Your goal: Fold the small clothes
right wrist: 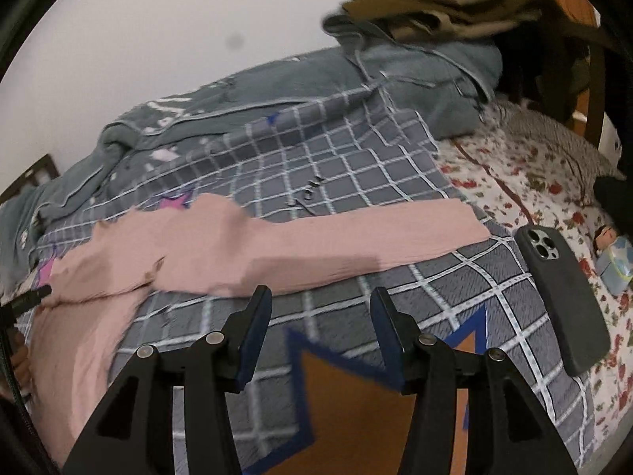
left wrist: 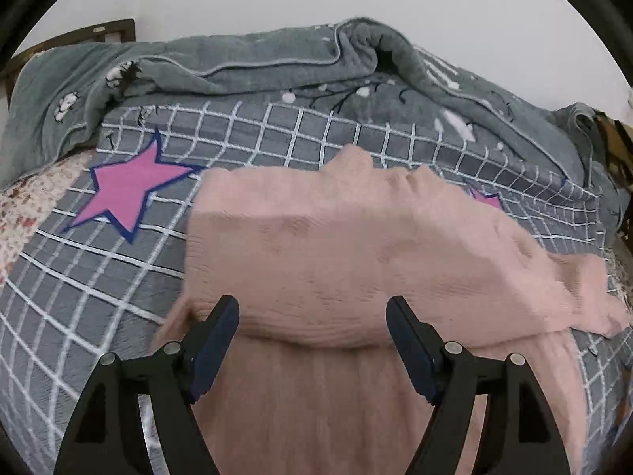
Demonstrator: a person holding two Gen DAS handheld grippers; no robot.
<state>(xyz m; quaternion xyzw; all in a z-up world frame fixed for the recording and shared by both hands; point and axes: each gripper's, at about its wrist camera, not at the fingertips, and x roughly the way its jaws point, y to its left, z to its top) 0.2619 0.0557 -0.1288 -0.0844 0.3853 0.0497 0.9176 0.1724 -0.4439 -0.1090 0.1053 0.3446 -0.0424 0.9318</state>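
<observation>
In the left wrist view, the left gripper (left wrist: 312, 312) hangs with its jaws spread wide over the pink garment (left wrist: 336, 237), which lies on the grey checked quilt (left wrist: 79, 277) (a pink star (left wrist: 126, 190) printed beside it). In the right wrist view, the right gripper (right wrist: 321, 304) is likewise spread and empty above the quilt, just short of the garment's outstretched sleeve (right wrist: 376, 237), with a dark phone (right wrist: 561, 297) lying at the quilt's right edge.

From my remote station: the pink garment (left wrist: 356, 253) blurs, its lower part cut off by the frame; a pink star (left wrist: 484, 200) lies half-hidden beneath it.
</observation>
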